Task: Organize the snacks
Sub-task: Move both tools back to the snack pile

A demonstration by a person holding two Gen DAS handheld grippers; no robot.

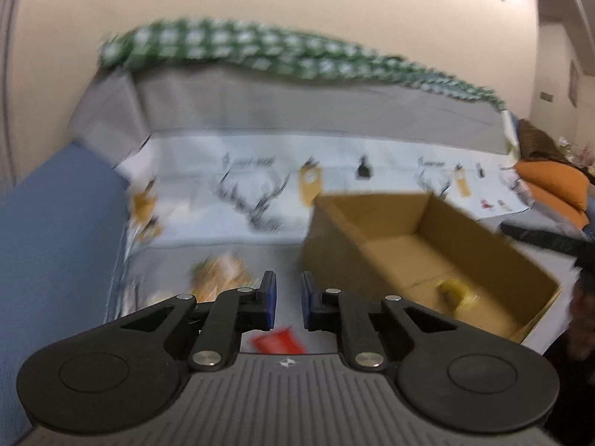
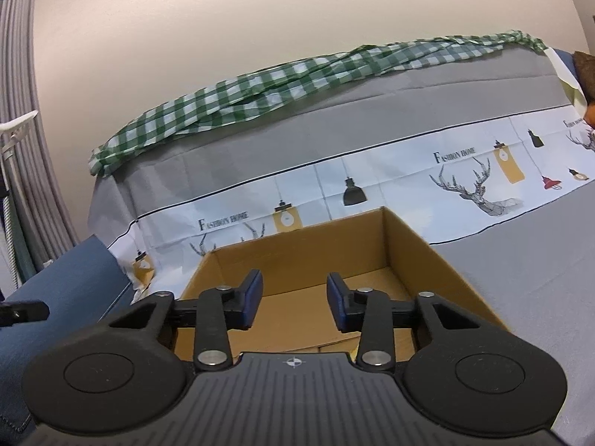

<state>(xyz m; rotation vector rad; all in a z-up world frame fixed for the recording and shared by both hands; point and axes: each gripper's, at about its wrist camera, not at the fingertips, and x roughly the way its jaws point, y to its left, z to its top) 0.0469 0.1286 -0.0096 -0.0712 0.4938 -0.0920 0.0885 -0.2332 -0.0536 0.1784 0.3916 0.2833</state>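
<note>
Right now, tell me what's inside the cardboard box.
In the left wrist view, the cardboard box holds one yellow packet near its front end; the rest of the visible floor is bare. The right tool hovers open over it, and its body hides the near floor in that view.

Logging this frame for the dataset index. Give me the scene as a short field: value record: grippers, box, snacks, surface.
left gripper: open, narrow gap, nothing held, above the grey cover
right gripper: open, empty, over the box
cardboard box: open top, on the printed cover
in box: one yellow snack packet
outside box: red snack packet below left gripper; orange-brown packet to its left, blurred
surface: grey cover with deer and lamp print
behind: green checked cloth along the top edge
</note>
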